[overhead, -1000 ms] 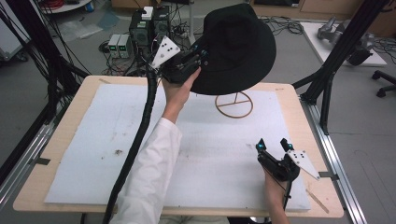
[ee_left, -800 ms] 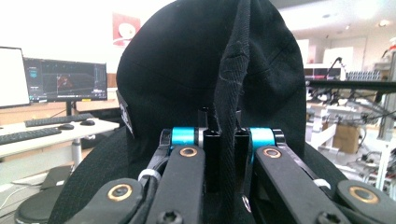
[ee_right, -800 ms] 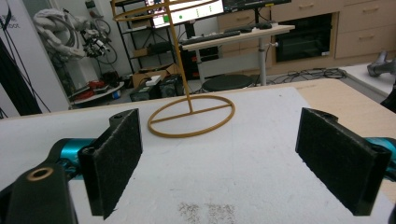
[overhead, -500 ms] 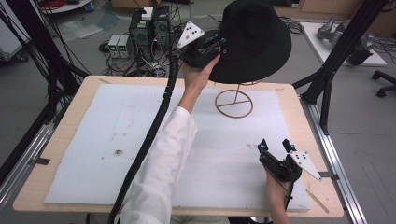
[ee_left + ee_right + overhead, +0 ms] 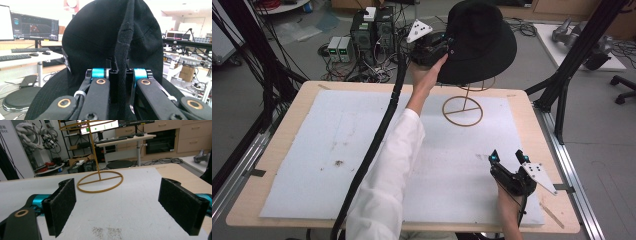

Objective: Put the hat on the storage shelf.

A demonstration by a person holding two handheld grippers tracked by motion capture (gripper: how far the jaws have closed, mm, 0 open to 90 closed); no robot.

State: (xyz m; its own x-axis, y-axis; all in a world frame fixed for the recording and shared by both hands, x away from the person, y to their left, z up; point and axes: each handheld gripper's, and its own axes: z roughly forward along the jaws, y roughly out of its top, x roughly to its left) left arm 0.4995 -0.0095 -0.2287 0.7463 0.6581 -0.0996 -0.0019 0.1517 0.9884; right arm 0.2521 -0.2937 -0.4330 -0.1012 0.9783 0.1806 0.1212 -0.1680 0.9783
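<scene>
- Black woven fabric makes up the hat (image 5: pixel 482 40), a wide-brimmed piece with a rounded crown; you hold it raised at the far edge of the table, above and just behind the base ring of the stand (image 5: pixel 462 111).
- Your left gripper (image 5: pixel 443 46) is clamped on the brim. In the left gripper view the brim (image 5: pixel 123 62) stands as a folded ridge pinched between the closed jaws, the weave fine and ribbed, the cloth limp enough to crease there.
- Progress, as I judge it: the hat is lifted and brought to the stand, roughly over its top, but not shown as seated. A thin arc of wire shows under the brim in the high view; whether the crown rests on it I cannot tell. Lowering, settling and release remain.
- Your right gripper (image 5: pixel 505 159) rests low at the near right of the table, well apart from the hat, jaws spread wide with nothing between them. Its pads (image 5: pixel 63 205) are flat rectangles faced in coarse dark felt.
- Stand: thin wire, brass-yellow, a round base hoop crossed by a single bar, with a slim upright stem (image 5: pixel 95 152) rising from the middle. Light and narrow-footed; I judge it could tip if the hat comes down off centre.
- Table (image 5: pixel 272 150): pale wood edge under a white foam-like sheet (image 5: pixel 312 165), matte, with a few dark scuffs and specks.
</scene>
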